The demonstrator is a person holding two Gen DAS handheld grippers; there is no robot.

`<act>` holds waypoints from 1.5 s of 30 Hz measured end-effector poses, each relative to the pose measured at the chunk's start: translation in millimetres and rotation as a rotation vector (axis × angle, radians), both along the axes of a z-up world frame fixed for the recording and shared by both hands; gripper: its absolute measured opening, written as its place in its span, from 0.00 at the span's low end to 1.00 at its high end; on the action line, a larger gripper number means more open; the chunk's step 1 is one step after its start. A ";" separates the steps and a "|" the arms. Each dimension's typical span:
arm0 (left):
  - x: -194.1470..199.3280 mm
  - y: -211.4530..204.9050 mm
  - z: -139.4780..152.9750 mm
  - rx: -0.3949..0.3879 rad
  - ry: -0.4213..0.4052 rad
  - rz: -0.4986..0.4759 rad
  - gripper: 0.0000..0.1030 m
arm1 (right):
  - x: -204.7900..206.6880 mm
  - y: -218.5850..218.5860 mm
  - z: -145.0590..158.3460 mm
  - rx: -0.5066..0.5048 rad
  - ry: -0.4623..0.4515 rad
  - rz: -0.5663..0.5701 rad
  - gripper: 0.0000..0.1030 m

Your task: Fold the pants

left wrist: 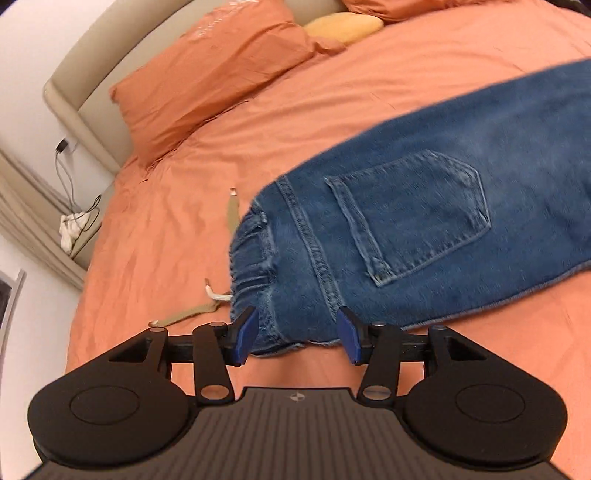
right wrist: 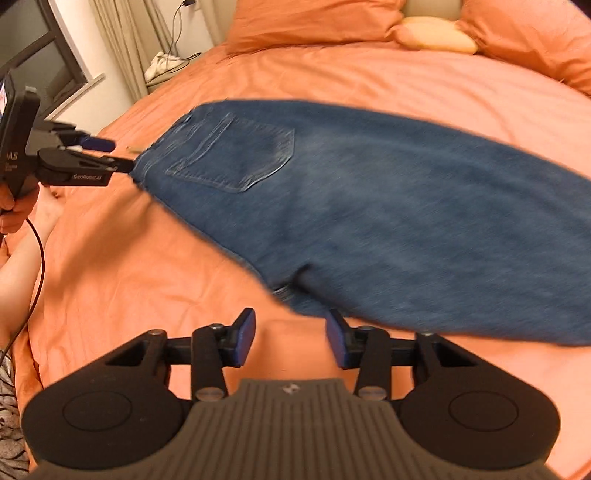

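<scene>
Blue jeans (left wrist: 443,206) lie flat on the orange bed sheet (left wrist: 155,240), back pocket (left wrist: 413,214) up, legs running off to the right. My left gripper (left wrist: 297,338) is open. The near corner of the elastic waistband (left wrist: 255,258) sits loosely between its blue pads (left wrist: 245,336), which do not press on it. In the right wrist view the jeans (right wrist: 369,206) are blurred and the left gripper (right wrist: 110,155) sits at their waistband end. My right gripper (right wrist: 291,339) is open over bare sheet, with the near edge of the jeans just beyond its fingertips.
Orange pillows (left wrist: 214,74) and a yellow cushion (left wrist: 343,26) lie by the beige headboard (left wrist: 85,88). Beige drawstring ends (left wrist: 192,314) trail from the waistband. A cable and a white cloth (left wrist: 74,225) sit beside the bed. A person's hand (right wrist: 14,210) holds the left gripper.
</scene>
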State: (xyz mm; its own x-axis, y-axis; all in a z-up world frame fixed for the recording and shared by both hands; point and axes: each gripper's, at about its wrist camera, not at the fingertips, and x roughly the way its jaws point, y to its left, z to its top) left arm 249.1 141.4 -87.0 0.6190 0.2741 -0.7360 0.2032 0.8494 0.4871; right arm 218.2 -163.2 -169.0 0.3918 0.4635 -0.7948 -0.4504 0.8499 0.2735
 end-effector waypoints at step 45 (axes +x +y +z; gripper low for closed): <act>18.8 -128.2 -8.4 -0.240 0.119 0.041 0.39 | -2.4 -417.2 20.7 -0.037 -0.077 -0.860 0.28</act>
State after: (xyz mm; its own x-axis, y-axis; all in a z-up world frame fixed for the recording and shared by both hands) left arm 267.9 13.2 -95.4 0.5160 0.1061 -0.8500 0.2098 0.9464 0.2455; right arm 215.7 -580.3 -148.3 0.6481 -0.0444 -0.7603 0.3370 0.9119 0.2340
